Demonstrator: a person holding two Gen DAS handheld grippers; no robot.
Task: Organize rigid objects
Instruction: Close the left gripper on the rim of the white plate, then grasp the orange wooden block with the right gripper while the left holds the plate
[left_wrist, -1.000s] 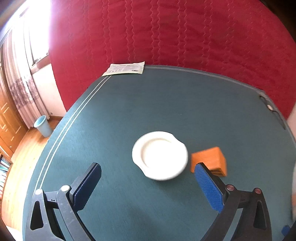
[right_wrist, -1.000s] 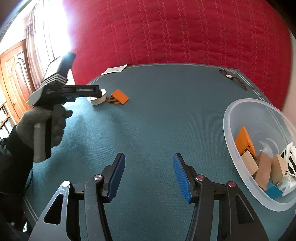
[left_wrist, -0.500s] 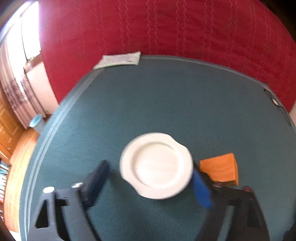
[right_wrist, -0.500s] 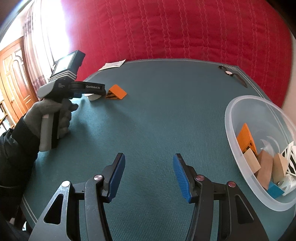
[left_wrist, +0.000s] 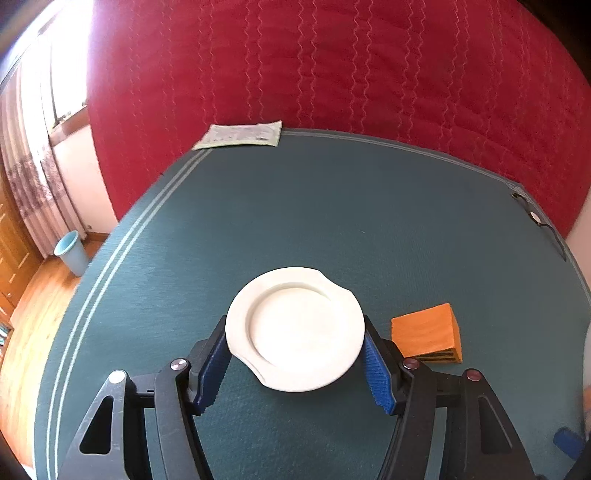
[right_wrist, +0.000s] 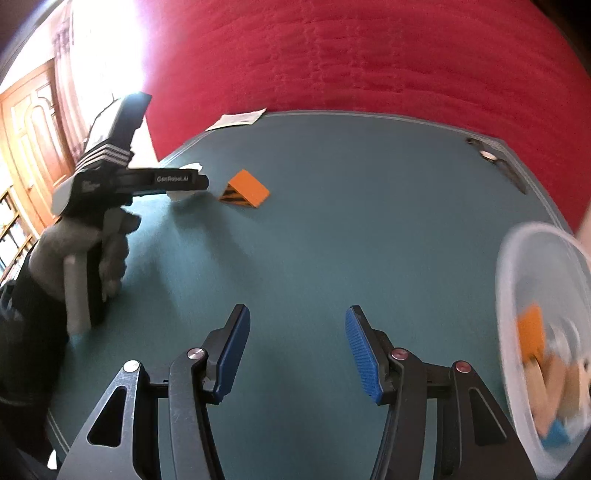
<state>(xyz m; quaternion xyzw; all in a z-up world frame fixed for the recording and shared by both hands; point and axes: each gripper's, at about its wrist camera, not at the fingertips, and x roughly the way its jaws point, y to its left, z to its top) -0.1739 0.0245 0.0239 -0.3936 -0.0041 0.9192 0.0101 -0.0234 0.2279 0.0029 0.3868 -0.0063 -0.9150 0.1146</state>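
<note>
Left wrist view: the left tool (left_wrist: 295, 360) has its two blue pads on either side of a small white plate (left_wrist: 294, 328). The jaws are closing w/ the plate between them. The pads sit right at the plate's left and right edges, but a firm squeeze can't be told for sure. The plate is on the green table (left_wrist: 332, 221), near the middle, close to the camera. An orange block (left_wrist: 424, 334) w/ black stripes on its near face lies just right of the plate, apart from it. A sheet of paper (left_wrist: 242, 134) lies at the far left edge of the table, by the red quilted cover (left_wrist: 332, 66). A blue bin (left_wrist: 70, 251) stands on the wood floor at far left.

Right wrist view: the right tool (right_wrist: 297, 350) is spread apart w/ nothing between its pads, over bare table. A gloved hand (right_wrist: 79, 251) holds the left tool at the left side, and its front end reaches the white plate, mostly hidden. The orange block sits just right of that. A clear bowl (right_wrist: 524, 258) at the near right is blurred; it holds orange, tan and blue pieces (right_wrist: 543, 354).
</note>
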